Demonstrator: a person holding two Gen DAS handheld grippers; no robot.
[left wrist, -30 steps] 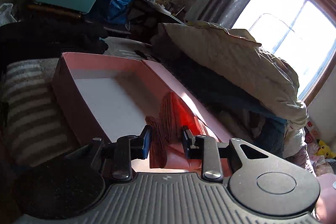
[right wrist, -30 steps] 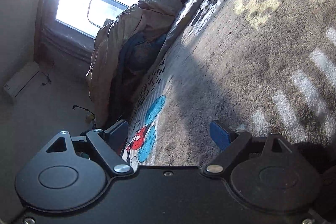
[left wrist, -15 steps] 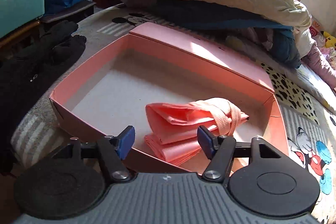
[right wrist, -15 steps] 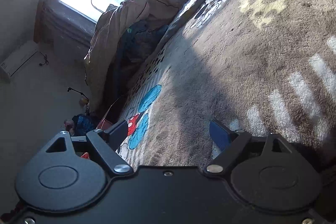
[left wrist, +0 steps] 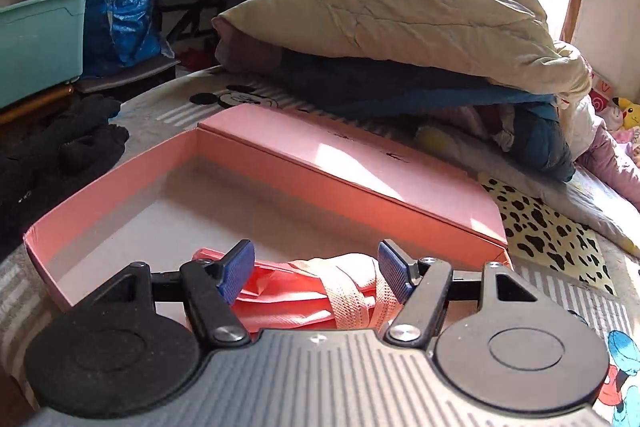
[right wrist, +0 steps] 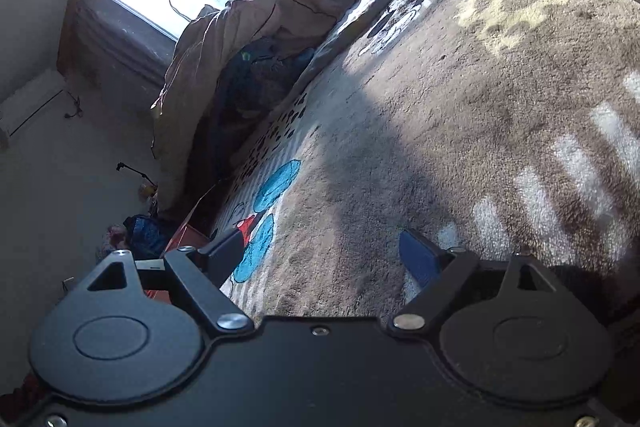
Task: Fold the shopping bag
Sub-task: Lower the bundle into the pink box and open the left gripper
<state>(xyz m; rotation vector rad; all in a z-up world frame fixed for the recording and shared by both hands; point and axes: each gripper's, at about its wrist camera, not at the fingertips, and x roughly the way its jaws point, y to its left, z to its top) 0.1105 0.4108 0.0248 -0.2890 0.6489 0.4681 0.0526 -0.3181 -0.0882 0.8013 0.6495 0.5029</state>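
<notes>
Pink folded bag [left wrist: 304, 301], pink box [left wrist: 120, 187], blue-padded tool [left wrist: 316, 273].

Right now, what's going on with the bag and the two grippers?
The folded pink fabric shopping bag lies inside the open pink cardboard box on the bed. The left gripper has just been opening; its fingers stand apart on either side of the bag without pressing it, so the bag looks released. The right gripper is open and empty over the grey fleece blanket.
</notes>
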